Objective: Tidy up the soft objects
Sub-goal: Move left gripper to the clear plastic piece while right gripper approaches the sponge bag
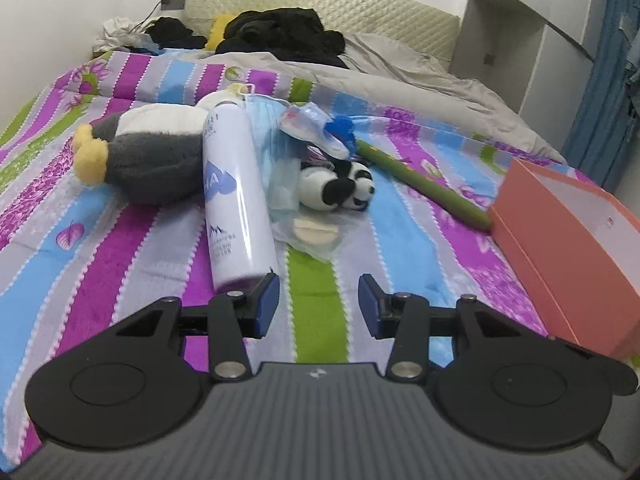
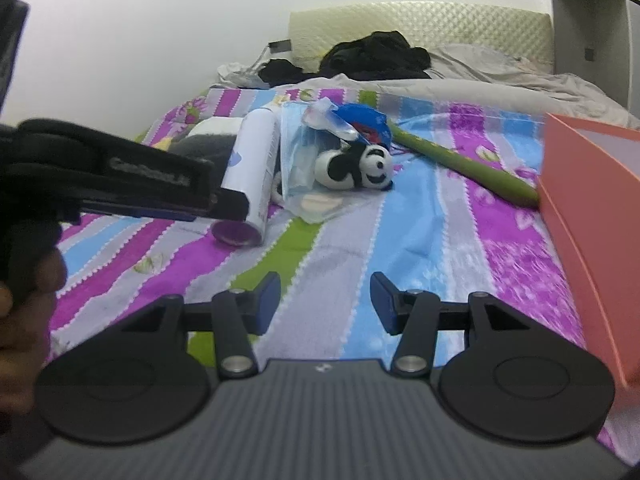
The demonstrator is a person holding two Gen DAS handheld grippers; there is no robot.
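Observation:
A grey, white and yellow penguin plush point(image 1: 148, 152) lies on the striped bedspread point(image 1: 120, 264), partly hidden in the right wrist view point(image 2: 208, 140). A small panda plush point(image 1: 340, 186) point(image 2: 356, 168) lies to its right, beside a clear plastic bag point(image 1: 304, 224) point(image 2: 308, 184). My left gripper point(image 1: 319, 304) is open and empty, hovering above the bed just in front of a white spray can point(image 1: 236, 196) point(image 2: 254, 168). It shows from the side in the right wrist view point(image 2: 224, 204). My right gripper point(image 2: 326, 304) is open and empty above the bedspread point(image 2: 400, 240).
An open orange box point(image 1: 560, 248) point(image 2: 584, 208) stands at the right. A green stick point(image 1: 420, 184) point(image 2: 460, 168) lies toward it. Blue packaging point(image 1: 340, 132) point(image 2: 360, 124) tops the pile. Black clothes point(image 1: 280, 36) and a grey duvet point(image 1: 420, 80) lie by the headboard.

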